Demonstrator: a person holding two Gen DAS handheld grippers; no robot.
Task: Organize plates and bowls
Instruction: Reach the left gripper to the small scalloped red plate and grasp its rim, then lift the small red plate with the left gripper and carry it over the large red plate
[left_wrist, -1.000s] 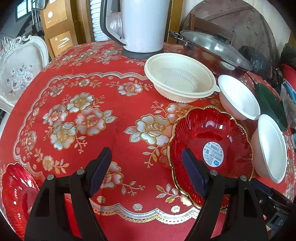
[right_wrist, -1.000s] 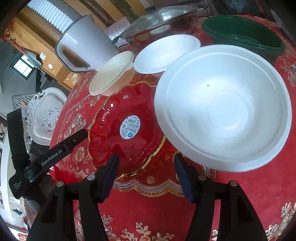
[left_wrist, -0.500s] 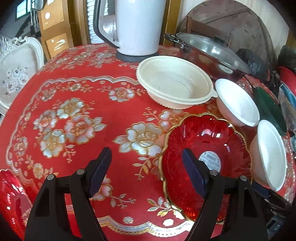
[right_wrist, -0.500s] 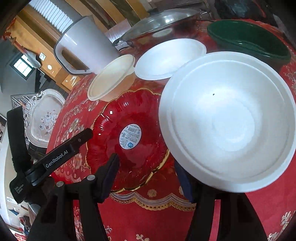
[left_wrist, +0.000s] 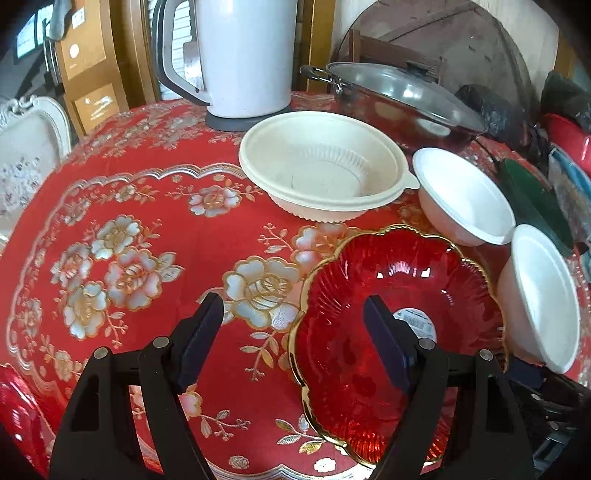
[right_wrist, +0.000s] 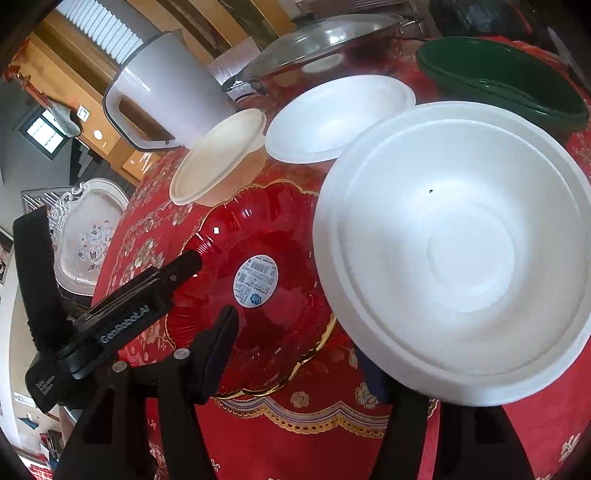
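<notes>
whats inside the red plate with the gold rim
The red plate holds no food or dish, only a round barcode sticker at its centre. In the right wrist view, the big white bowl covers its right edge, so that part stays unseen.

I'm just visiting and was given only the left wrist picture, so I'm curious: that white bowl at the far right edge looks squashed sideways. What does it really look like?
Observer: From the right wrist camera, the white foam bowl is round and empty, with one tiny dark speck inside.
Operator: Is the other gripper holding it?
Observer: No. The right gripper is open. One finger is partly hidden behind the bowl's rim and the other is in front of the red plate.
Operator: And that green sliver behind?
Observer: It's a deep green bowl, beyond the white one.
</notes>
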